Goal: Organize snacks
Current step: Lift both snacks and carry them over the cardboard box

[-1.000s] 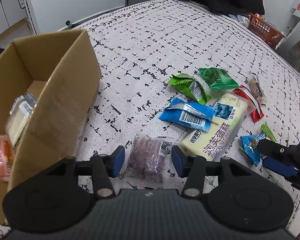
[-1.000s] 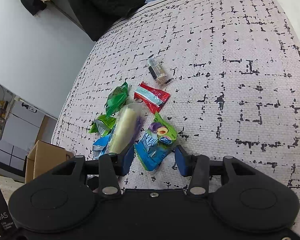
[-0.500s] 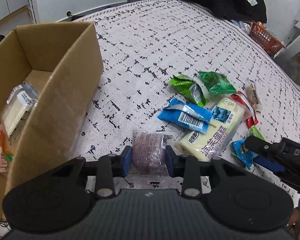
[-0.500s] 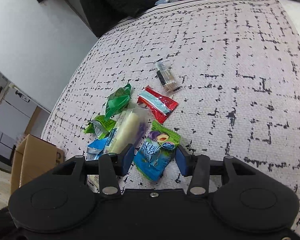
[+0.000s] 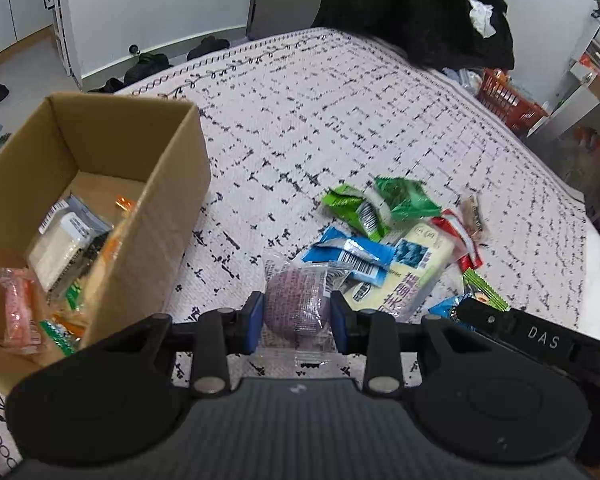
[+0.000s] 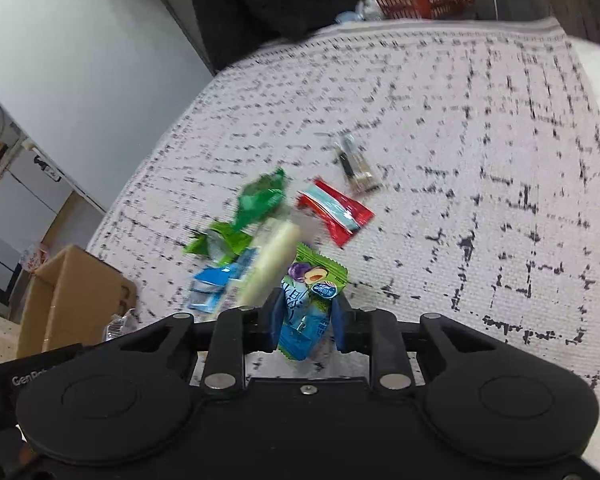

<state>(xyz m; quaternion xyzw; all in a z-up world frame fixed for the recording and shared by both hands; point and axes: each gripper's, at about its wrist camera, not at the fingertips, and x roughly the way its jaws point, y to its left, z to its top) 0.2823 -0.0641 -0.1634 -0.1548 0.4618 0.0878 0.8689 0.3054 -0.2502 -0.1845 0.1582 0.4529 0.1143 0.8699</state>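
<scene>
Two grippers, right gripper marked "DAS", barcoded blue packet

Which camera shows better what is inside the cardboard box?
The left wrist view. It looks down into the open cardboard box, where several packets lie. In the right wrist view the same box appears only from outside, at the far left edge, so its contents are hidden.
</scene>
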